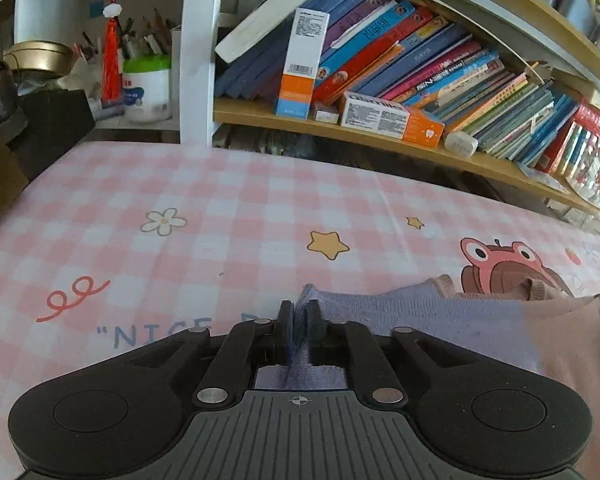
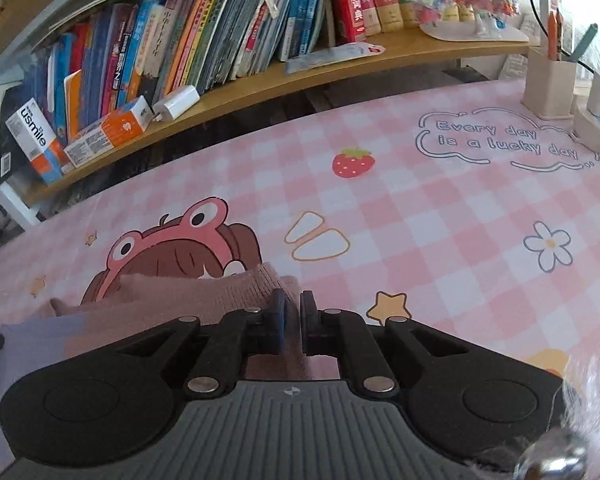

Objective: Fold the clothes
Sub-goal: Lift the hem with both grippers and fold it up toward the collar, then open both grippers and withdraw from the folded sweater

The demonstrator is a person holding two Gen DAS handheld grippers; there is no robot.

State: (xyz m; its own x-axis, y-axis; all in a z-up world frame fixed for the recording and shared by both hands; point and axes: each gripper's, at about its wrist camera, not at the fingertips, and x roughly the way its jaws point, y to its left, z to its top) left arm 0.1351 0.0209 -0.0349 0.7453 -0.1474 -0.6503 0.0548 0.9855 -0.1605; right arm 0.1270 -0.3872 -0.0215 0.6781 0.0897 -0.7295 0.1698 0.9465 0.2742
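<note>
Strawberry print [image 2: 353, 163]: right view only

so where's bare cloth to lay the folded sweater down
Free: the checked tablecloth between the left hand-held gripper and the bookshelf; also right of the sweater, around the strawberry print. Crowded: the far right corner, with pen holder and power strip.

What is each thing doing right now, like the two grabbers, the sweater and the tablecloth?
left gripper: shut on the sweater's purple edge.
right gripper: shut on the sweater's pink edge.
sweater: pink and purple, lying on the table, pinched at both sides.
tablecloth: spread flat over the table.
books: leaning on the shelf.
charger: lying on the shelf, unplugged.
</note>
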